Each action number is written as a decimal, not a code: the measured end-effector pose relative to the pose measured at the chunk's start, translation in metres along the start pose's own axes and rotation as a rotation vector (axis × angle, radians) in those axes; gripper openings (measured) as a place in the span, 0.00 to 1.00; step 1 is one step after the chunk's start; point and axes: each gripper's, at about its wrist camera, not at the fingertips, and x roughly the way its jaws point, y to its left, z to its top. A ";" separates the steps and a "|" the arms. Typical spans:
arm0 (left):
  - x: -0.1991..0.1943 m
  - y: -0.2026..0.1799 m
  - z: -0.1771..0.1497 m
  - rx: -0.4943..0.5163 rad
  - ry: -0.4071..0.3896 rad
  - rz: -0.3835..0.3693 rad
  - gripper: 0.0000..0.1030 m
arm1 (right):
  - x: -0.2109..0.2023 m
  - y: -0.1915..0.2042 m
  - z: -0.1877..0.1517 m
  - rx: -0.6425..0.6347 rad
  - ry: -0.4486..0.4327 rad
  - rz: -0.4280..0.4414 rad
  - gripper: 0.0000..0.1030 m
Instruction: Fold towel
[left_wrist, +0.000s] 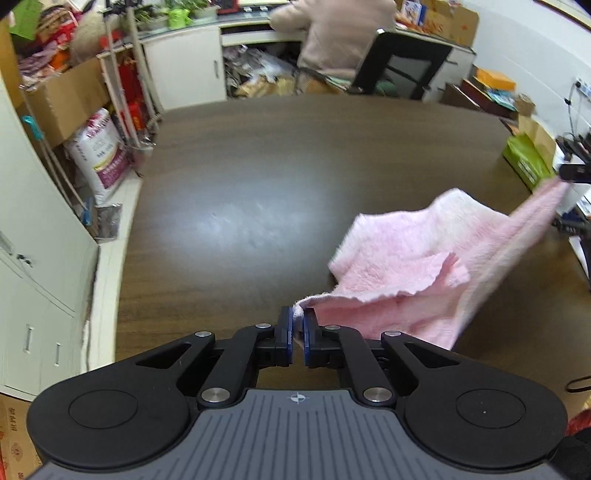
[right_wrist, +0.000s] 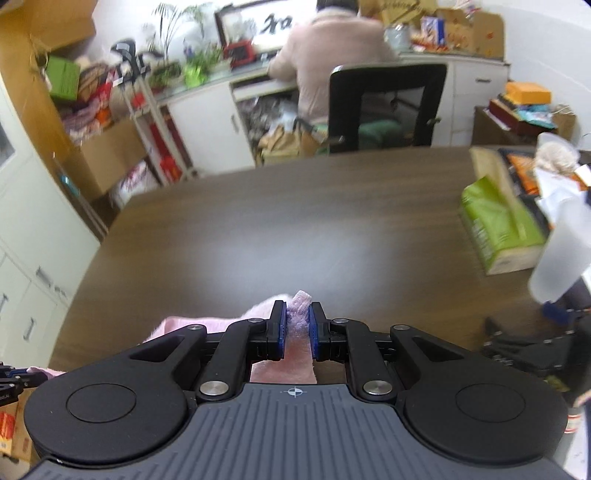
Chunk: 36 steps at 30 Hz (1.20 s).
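A pink fluffy towel (left_wrist: 413, 266) hangs stretched over the dark wooden table (left_wrist: 280, 177), crumpled with a loose flap in its middle. My left gripper (left_wrist: 297, 318) is shut on one corner of the towel. The towel's far corner runs up to the right, where my right gripper (left_wrist: 572, 171) holds it. In the right wrist view my right gripper (right_wrist: 297, 314) is shut on a bunched towel corner (right_wrist: 300, 301). The rest of the towel (right_wrist: 207, 323) trails off to the left below it, mostly hidden by the gripper body.
A green tissue pack (right_wrist: 498, 221) and a white spray bottle (right_wrist: 561, 254) stand at the table's right side, with books behind. A person sits in a black chair (right_wrist: 384, 103) beyond the far edge. Boxes, sacks and white cabinets (left_wrist: 33, 229) line the left.
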 end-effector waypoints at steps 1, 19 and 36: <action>-0.003 0.002 0.001 -0.010 -0.004 0.000 0.04 | -0.008 -0.003 0.002 0.004 -0.014 -0.002 0.13; -0.027 0.013 0.066 -0.039 -0.096 -0.042 0.06 | -0.052 -0.019 0.062 -0.017 -0.175 0.030 0.07; 0.065 -0.048 -0.033 0.412 0.231 0.110 0.25 | 0.071 -0.026 -0.029 0.062 0.282 -0.022 0.26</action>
